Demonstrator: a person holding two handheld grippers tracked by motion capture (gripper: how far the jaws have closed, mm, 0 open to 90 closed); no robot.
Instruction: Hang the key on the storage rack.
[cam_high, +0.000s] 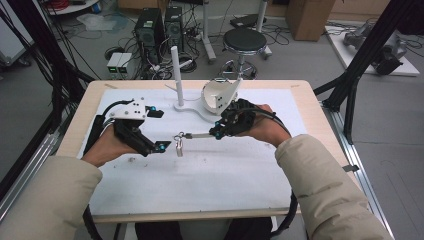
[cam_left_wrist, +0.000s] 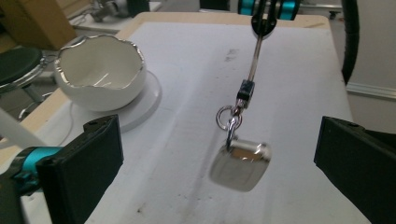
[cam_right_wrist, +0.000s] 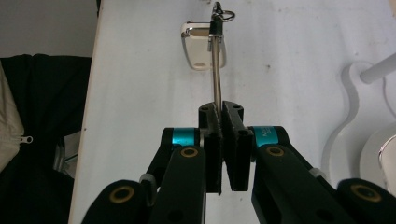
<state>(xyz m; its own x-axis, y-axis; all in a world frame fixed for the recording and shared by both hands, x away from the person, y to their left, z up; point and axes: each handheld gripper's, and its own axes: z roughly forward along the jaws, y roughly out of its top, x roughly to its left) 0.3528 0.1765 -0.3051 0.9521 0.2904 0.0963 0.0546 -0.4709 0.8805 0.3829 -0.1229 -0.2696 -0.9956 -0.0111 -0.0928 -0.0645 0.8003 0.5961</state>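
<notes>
Right tongs (cam_right_wrist: 223, 140) pinch a keychain (cam_high: 186, 136) by its strap, its tag dangling over mid-desk (cam_high: 210, 175); left tongs (cam_high: 155, 131) wait spread beside it. Best to close squarely on the swinging tag, slowly.

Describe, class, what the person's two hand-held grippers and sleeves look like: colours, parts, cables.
Both are black two-jaw grippers with turquoise collars. The left gripper carries a grey three-cornered plate on top; its flat black pads are rectangular. The right gripper has brass-coloured pivot rivets. Black cables trail from each. The person wears beige padded sleeves.
</notes>
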